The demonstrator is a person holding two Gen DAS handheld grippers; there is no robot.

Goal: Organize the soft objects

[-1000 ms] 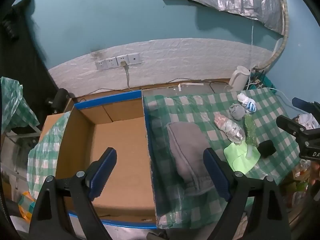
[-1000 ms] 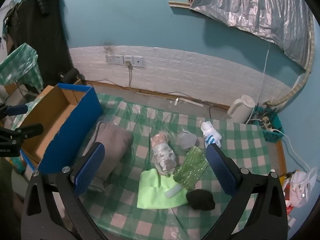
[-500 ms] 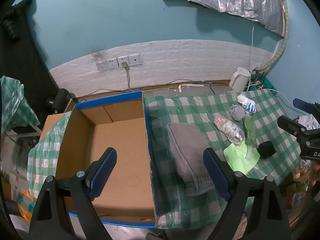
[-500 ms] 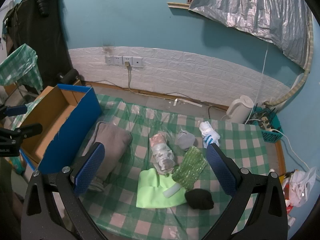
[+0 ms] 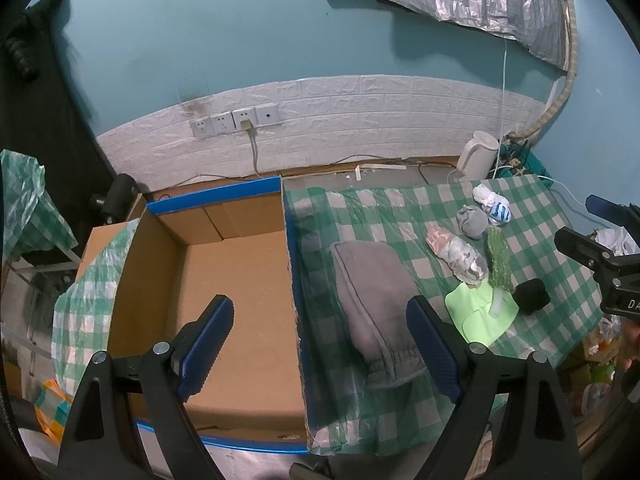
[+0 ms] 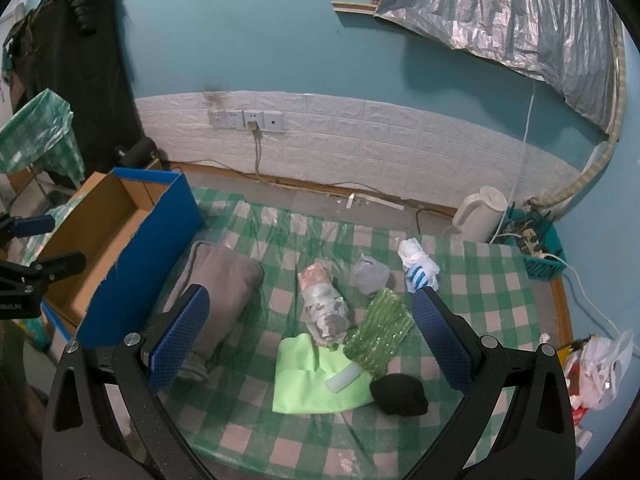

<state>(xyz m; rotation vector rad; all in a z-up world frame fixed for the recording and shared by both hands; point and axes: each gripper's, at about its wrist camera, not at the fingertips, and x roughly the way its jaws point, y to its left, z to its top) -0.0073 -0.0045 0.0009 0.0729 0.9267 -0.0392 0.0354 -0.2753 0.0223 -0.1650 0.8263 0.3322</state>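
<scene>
On the far left I see the box (image 5: 240, 280), open on top with nothing in it. My left claw (image 5: 320, 346) hangs over its right wall, spread wide and holding nothing. Just right of the box, the gray pants (image 6: 216, 280) lie folded on the green checked tabletop (image 6: 480, 280). My right claw (image 6: 310, 340) hangs above the small soft things, also spread wide with nothing in it. Under it sits a wrapped bundle (image 6: 324, 306), touching a light green cloth (image 6: 312, 384). Next come a gray sock (image 6: 370, 274), a shiny green pouch (image 6: 378, 332), a white and blue sock (image 6: 418, 266) and a black sock (image 6: 400, 394).
</scene>
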